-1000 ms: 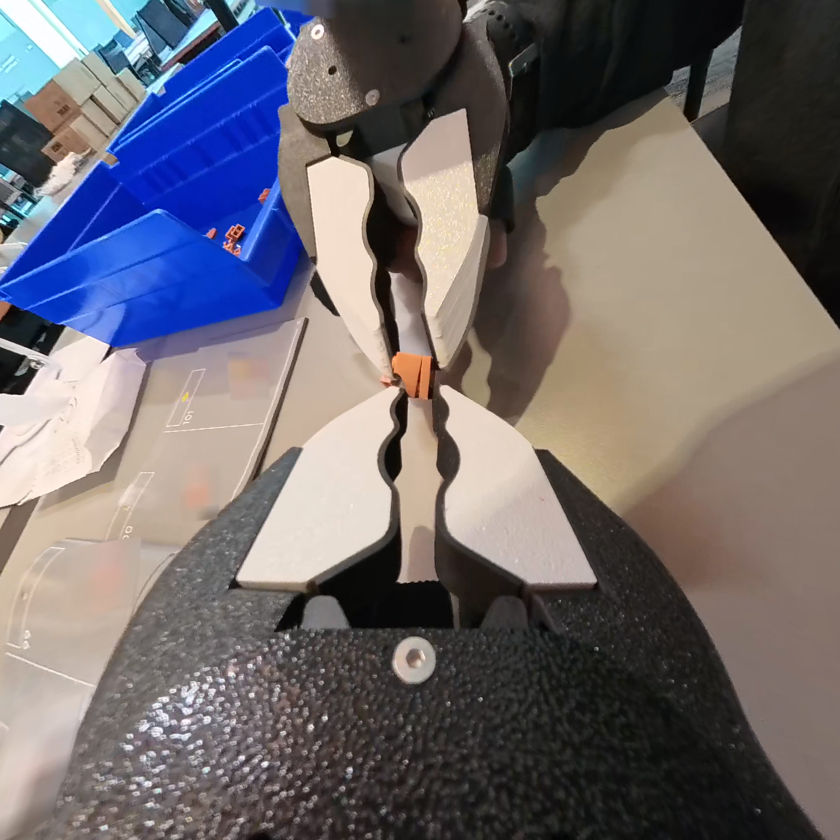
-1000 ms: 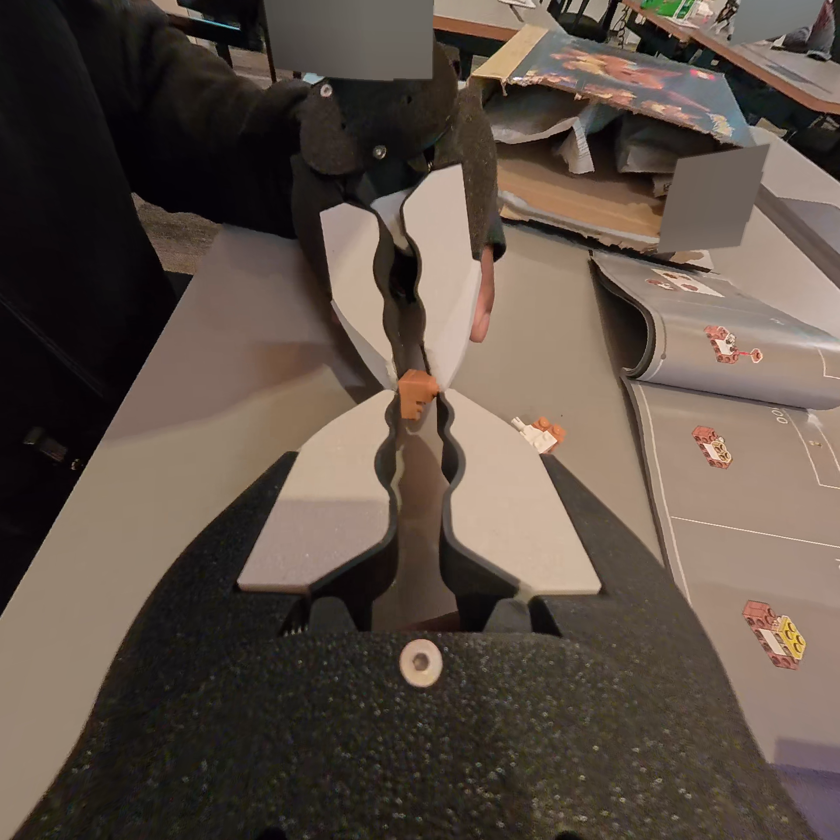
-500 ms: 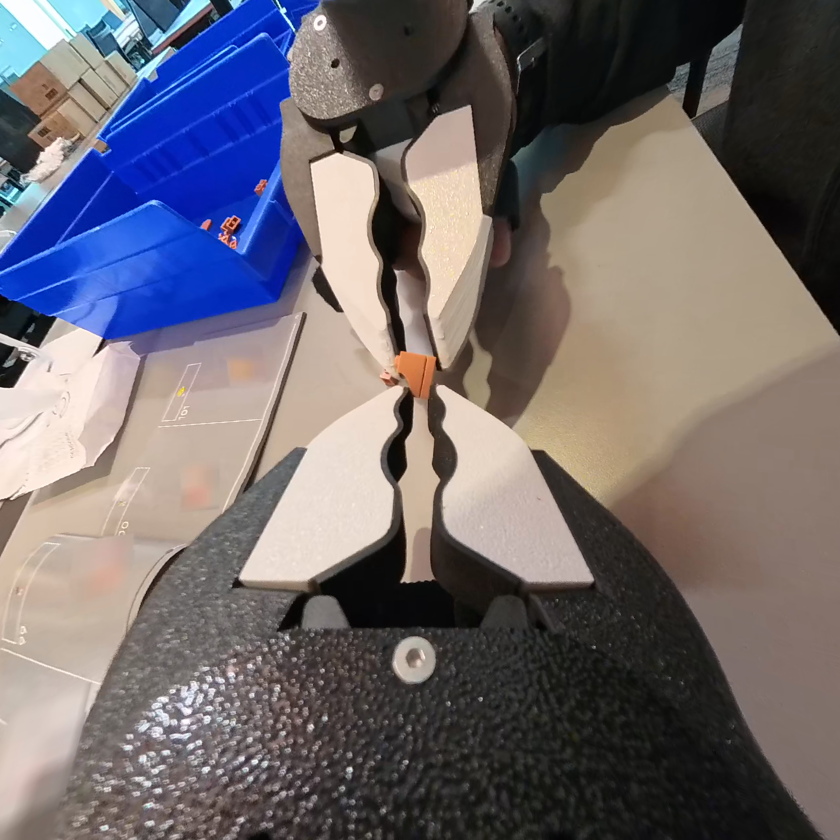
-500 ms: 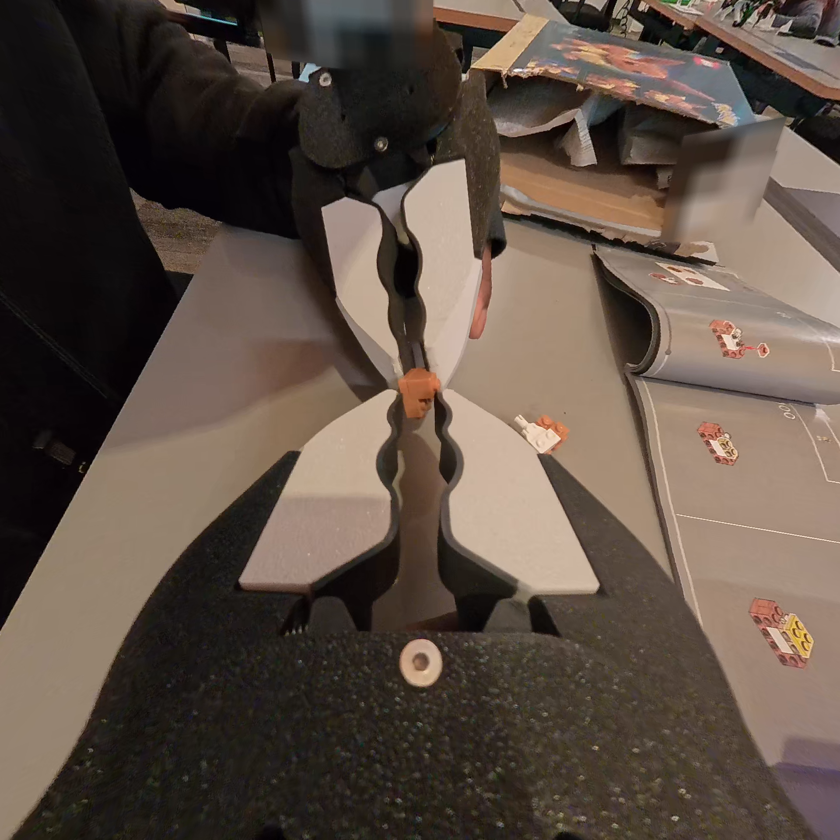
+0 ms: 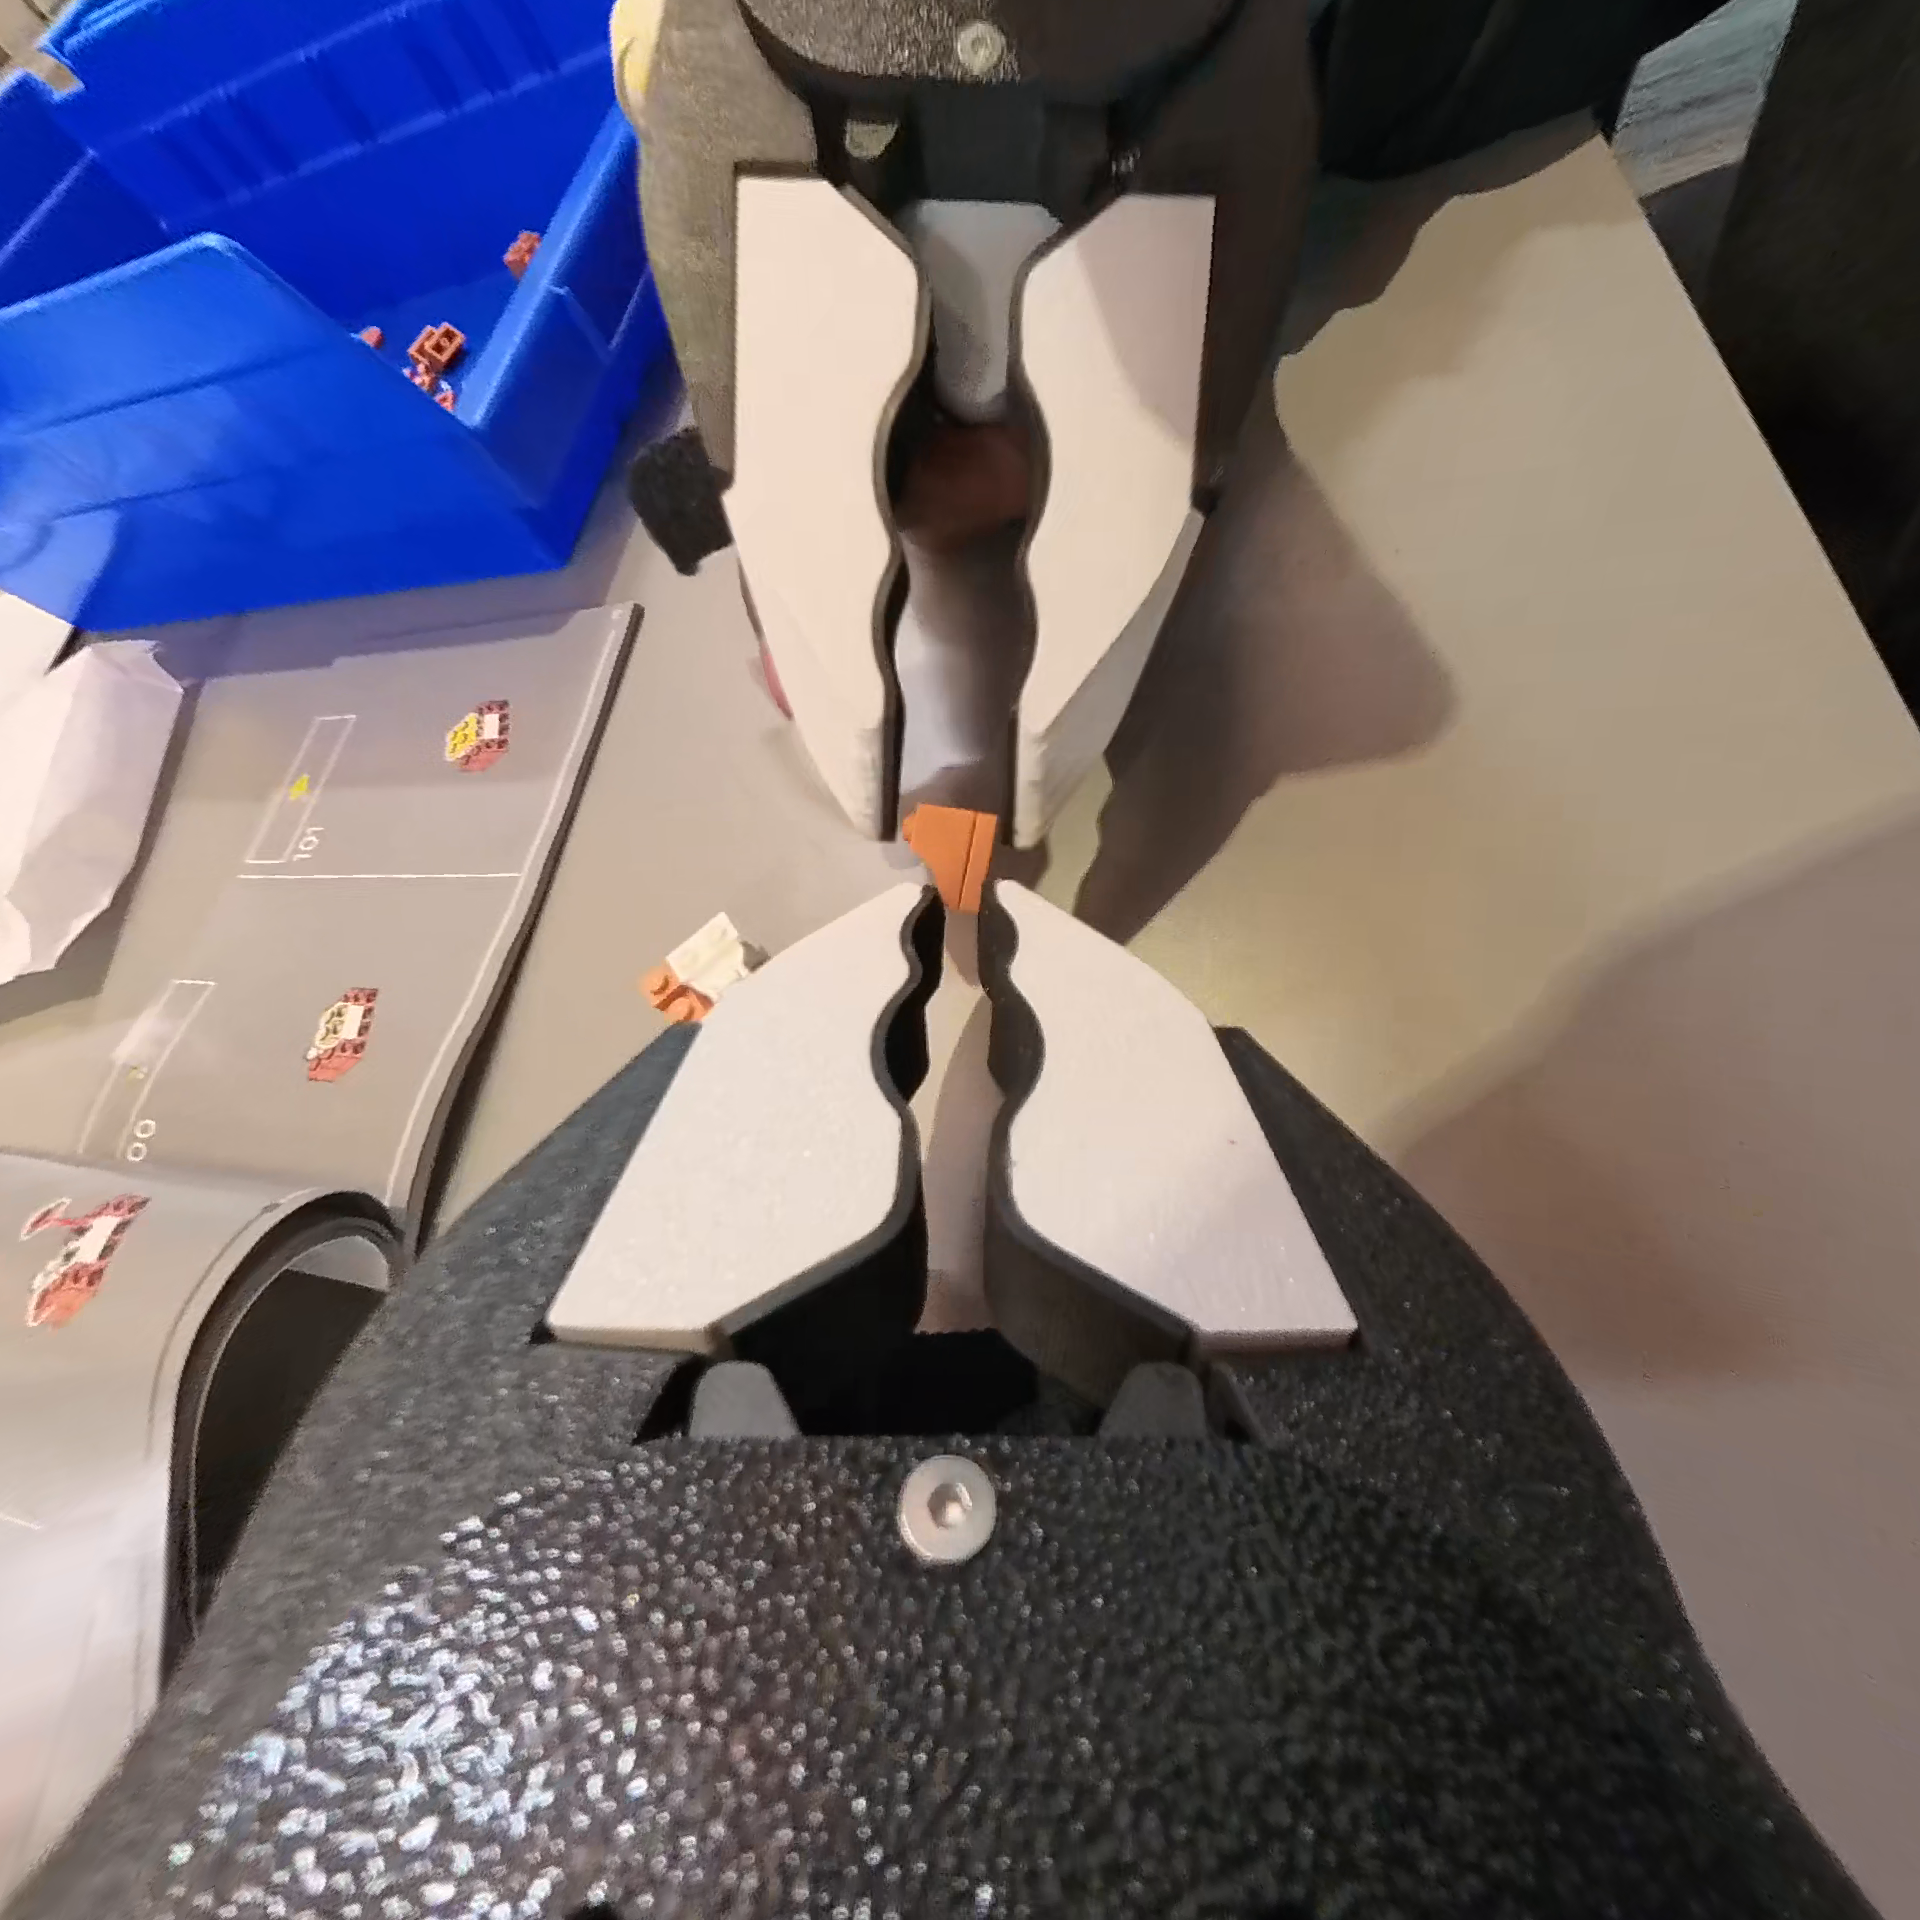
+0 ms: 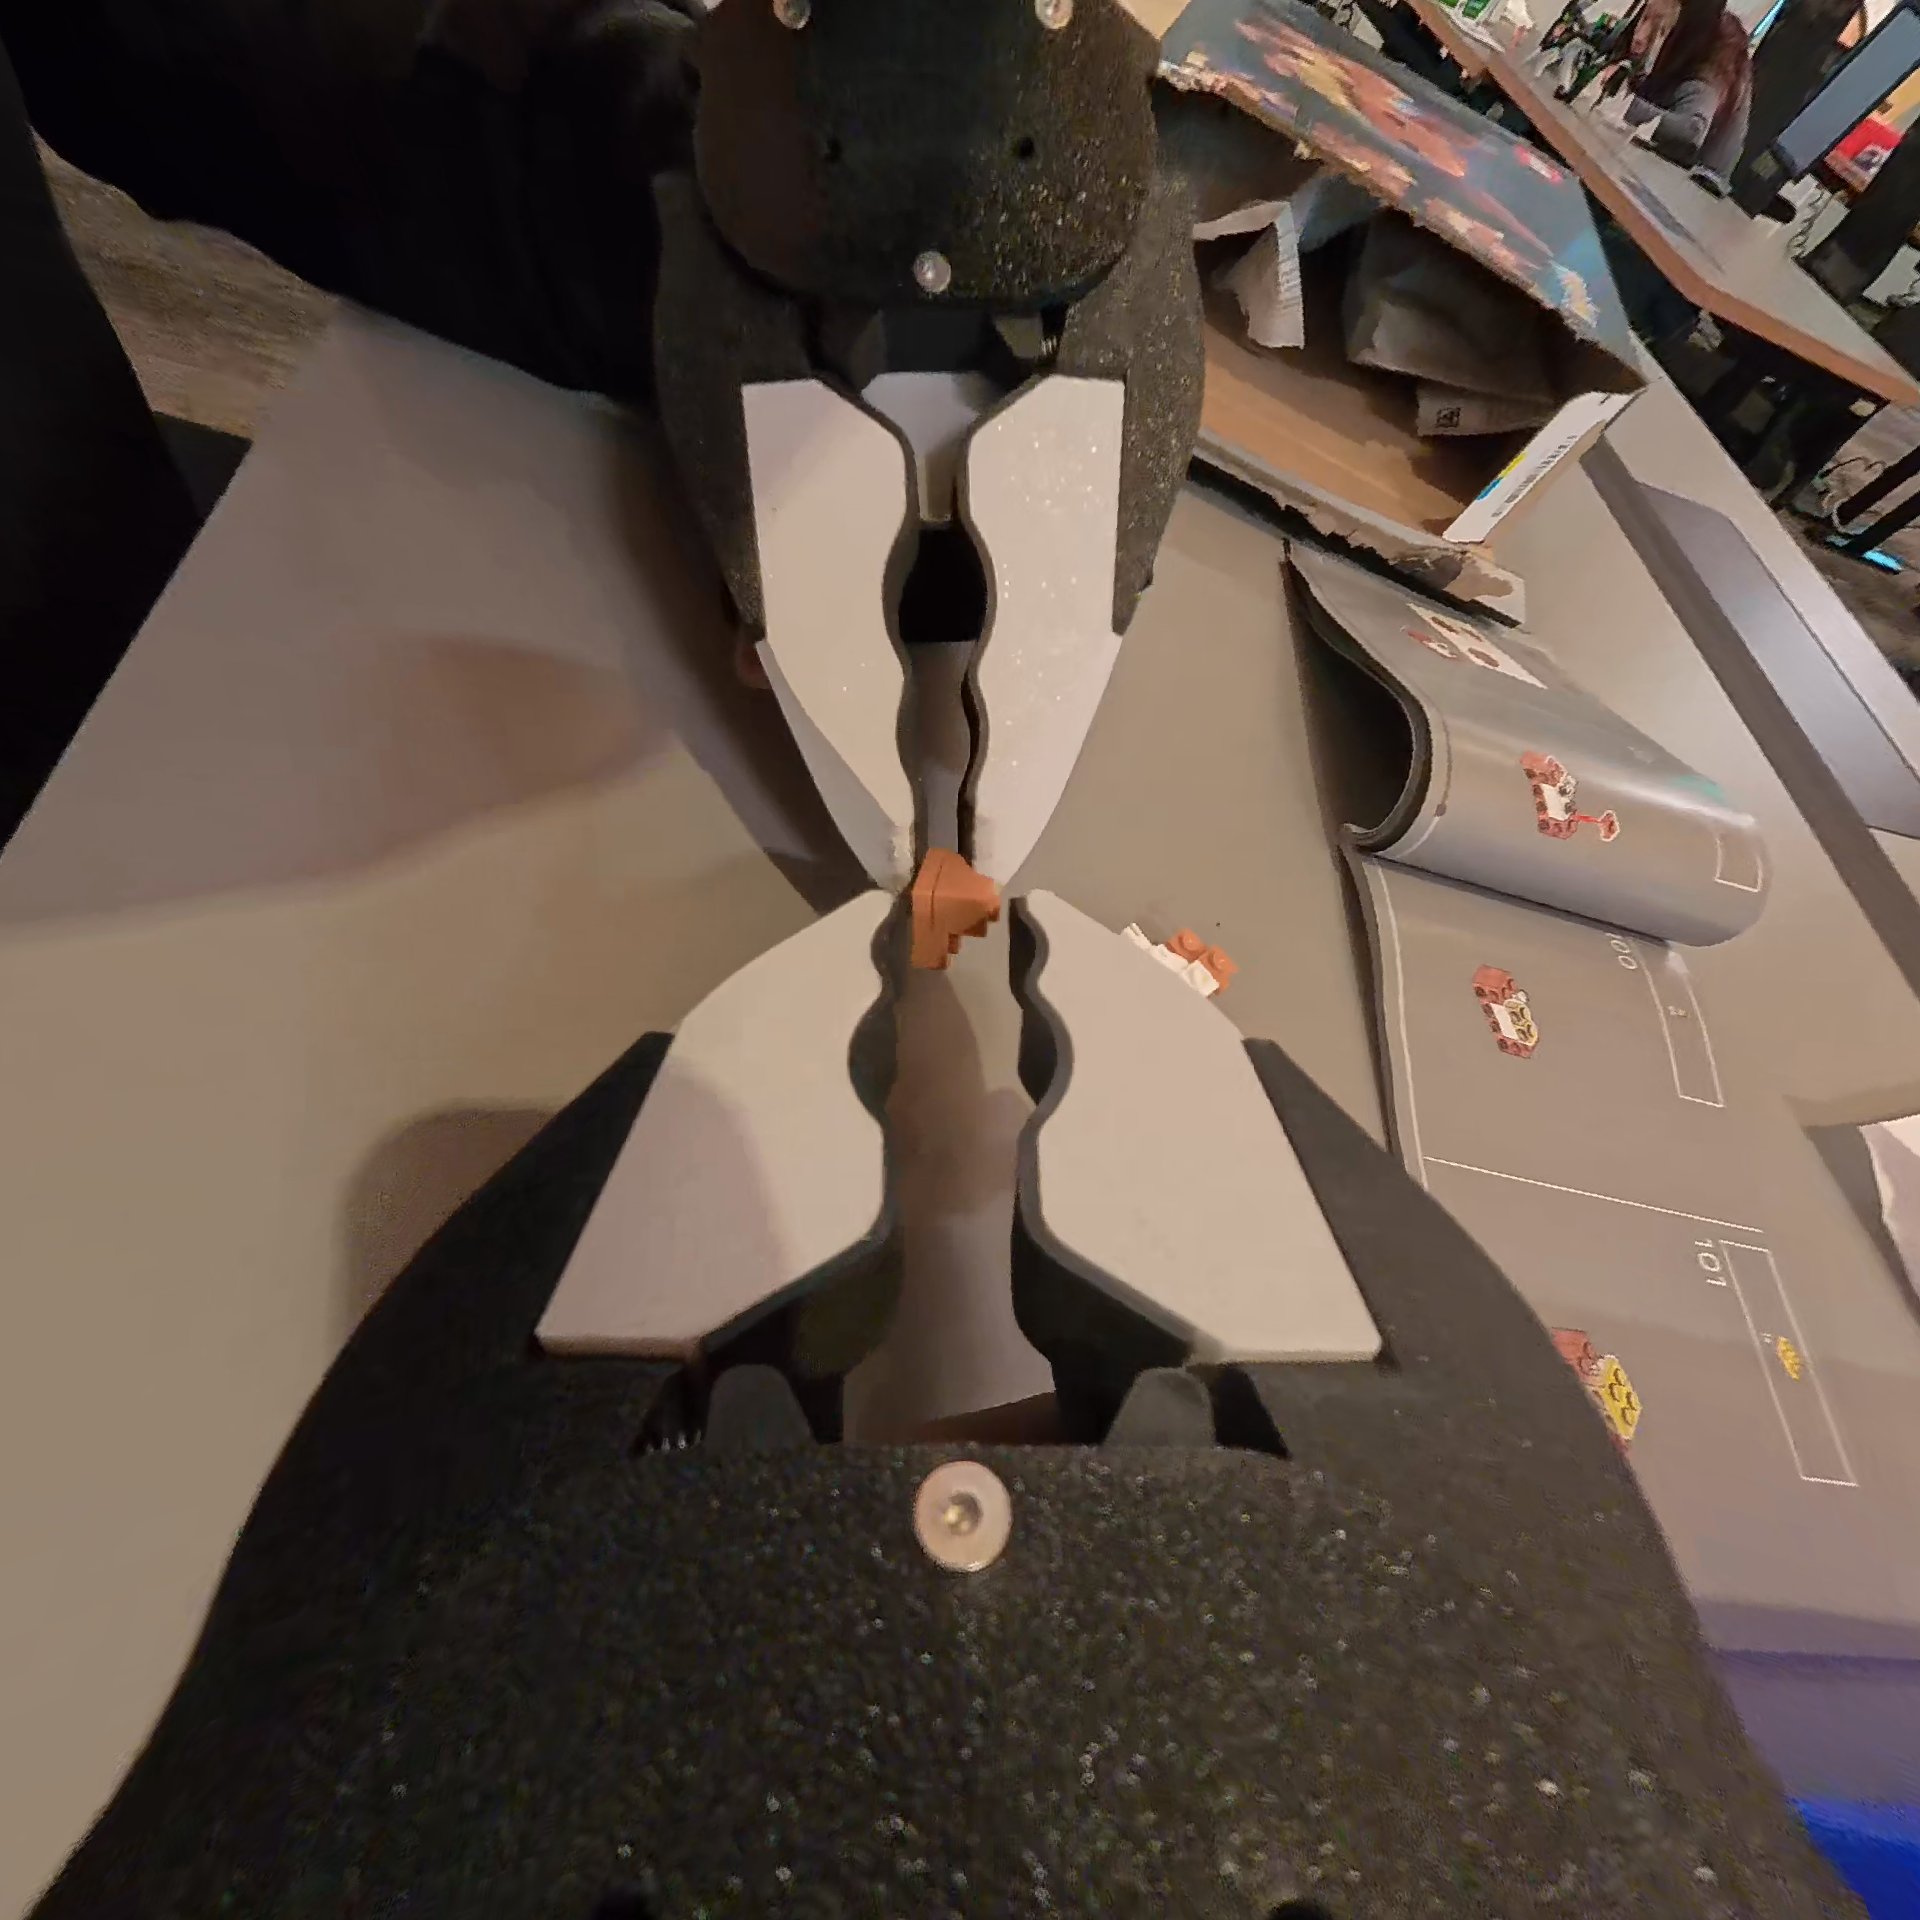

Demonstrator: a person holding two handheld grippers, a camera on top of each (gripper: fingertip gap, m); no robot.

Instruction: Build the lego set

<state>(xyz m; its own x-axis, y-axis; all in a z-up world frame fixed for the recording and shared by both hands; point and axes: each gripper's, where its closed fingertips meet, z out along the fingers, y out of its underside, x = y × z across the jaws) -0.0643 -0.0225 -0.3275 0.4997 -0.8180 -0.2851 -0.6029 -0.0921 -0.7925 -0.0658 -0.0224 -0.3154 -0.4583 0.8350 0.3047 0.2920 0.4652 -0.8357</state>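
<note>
A small orange lego piece [image 5: 951, 852] made of two joined parts hangs above the grey table [image 5: 1455, 727] between my two grippers, which meet tip to tip. My left gripper [image 5: 956, 899] is shut on its near end. The right wrist view shows the left gripper's [image 6: 940, 847] tips pinching the piece [image 6: 945, 909]. My right gripper [image 6: 954, 909] is open around the piece, and its right fingertip [image 6: 1039, 920] stands off it. In the left wrist view the right gripper [image 5: 948, 821] straddles the far end.
A small orange-and-white brick assembly [image 5: 701, 971] lies on the table left of my left fingers; it also shows in the right wrist view [image 6: 1184, 961]. An open instruction booklet [image 5: 364, 883] lies beside it. Blue bins [image 5: 260, 364] with red bricks stand beyond. A torn cardboard box [image 6: 1403, 312] lies behind. Left and right tips are no more than a few centimetres apart.
My right gripper's jaws have widened off the orange piece they were squeezing. My left gripper stays shut on it. Both grippers have shifted a little, so the brick assembly now shows in the left wrist view.
</note>
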